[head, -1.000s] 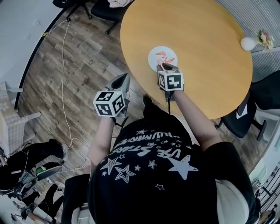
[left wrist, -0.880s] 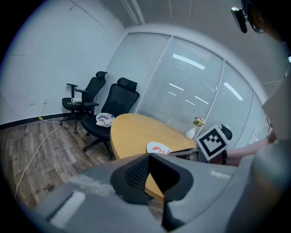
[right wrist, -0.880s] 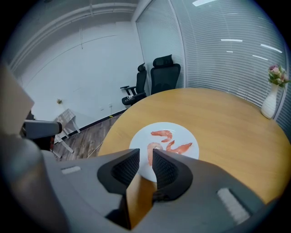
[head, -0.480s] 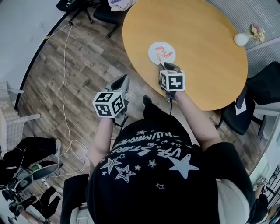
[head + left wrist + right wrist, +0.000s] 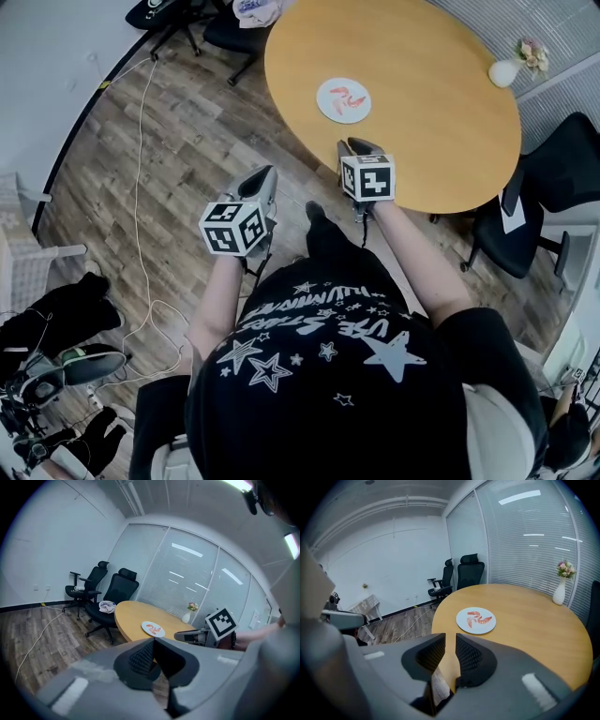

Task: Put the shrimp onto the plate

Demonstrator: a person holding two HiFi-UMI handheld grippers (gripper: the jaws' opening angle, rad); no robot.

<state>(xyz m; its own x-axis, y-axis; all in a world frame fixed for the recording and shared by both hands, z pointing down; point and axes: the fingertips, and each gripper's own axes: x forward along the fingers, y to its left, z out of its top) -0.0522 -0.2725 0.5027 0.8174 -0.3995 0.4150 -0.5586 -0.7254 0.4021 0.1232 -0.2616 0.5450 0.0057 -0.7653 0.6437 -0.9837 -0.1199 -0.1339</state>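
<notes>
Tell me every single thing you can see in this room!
table: one, round, orange-brown wood, in the middle of the room
plate: one, white, on the table near its edge
shrimp: about three, orange-pink, lying on the plate
vase: one, white with pinkish flowers, at the table's far edge
office chairs: at least three, black, round the table
cable: one, white, across the wood floor
shirt: one, black with white stars, on the person
left tool: one, grey, jaws together, empty, held over the floor
right tool: one, grey, jaws slightly apart, empty, at the table's near edge
</notes>
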